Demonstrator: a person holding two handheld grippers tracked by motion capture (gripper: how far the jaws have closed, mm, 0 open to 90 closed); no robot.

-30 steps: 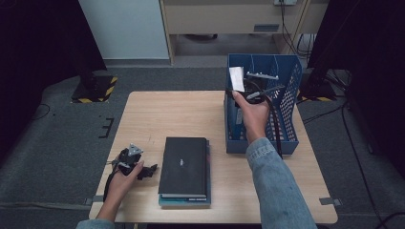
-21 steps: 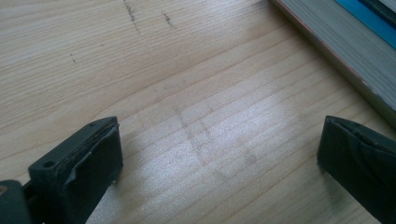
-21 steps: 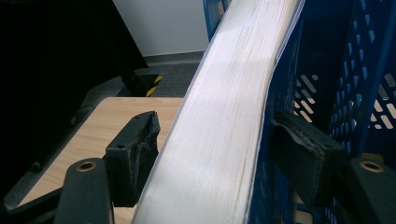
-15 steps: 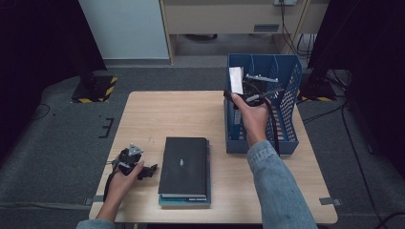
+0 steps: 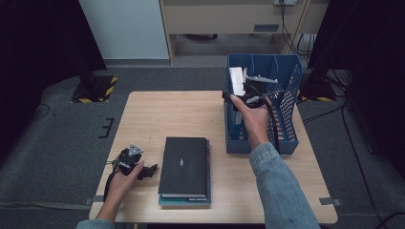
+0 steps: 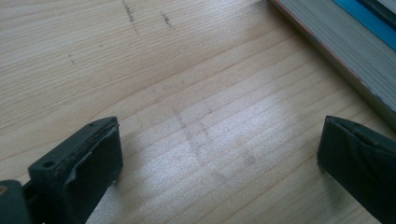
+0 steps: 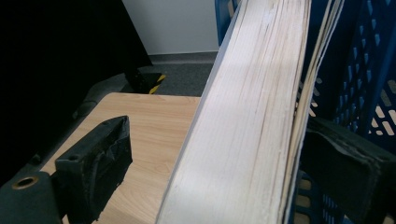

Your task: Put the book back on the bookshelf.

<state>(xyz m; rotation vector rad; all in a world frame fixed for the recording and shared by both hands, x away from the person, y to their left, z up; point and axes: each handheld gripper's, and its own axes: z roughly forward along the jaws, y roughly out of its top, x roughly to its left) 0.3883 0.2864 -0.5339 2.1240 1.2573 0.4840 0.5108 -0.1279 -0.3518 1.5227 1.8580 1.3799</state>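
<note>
A thick book point(image 7: 252, 116) with pale page edges stands upright in the left part of the blue crate point(image 5: 286, 138); from above the book point(image 5: 236, 80) shows as a white slab. My right gripper point(image 7: 224, 149) straddles it. Its jaws have just been opening, and the left pad point(image 7: 100, 163) stands clear of the pages while the right one sits close by the cover. In the high view that right gripper point(image 5: 246, 93) hovers at the crate's left wall. My left gripper point(image 6: 219, 144) rests open on bare wood with nothing between its pads, and from above the left gripper point(image 5: 149, 170) sits left of the book stack.
A stack of books point(image 5: 185, 164) with a black one on top lies at the table's front middle; its page edge point(image 6: 336, 51) runs past my left gripper. The wooden table point(image 5: 167, 114) has free room at its back left. The crate has mesh walls and dividers.
</note>
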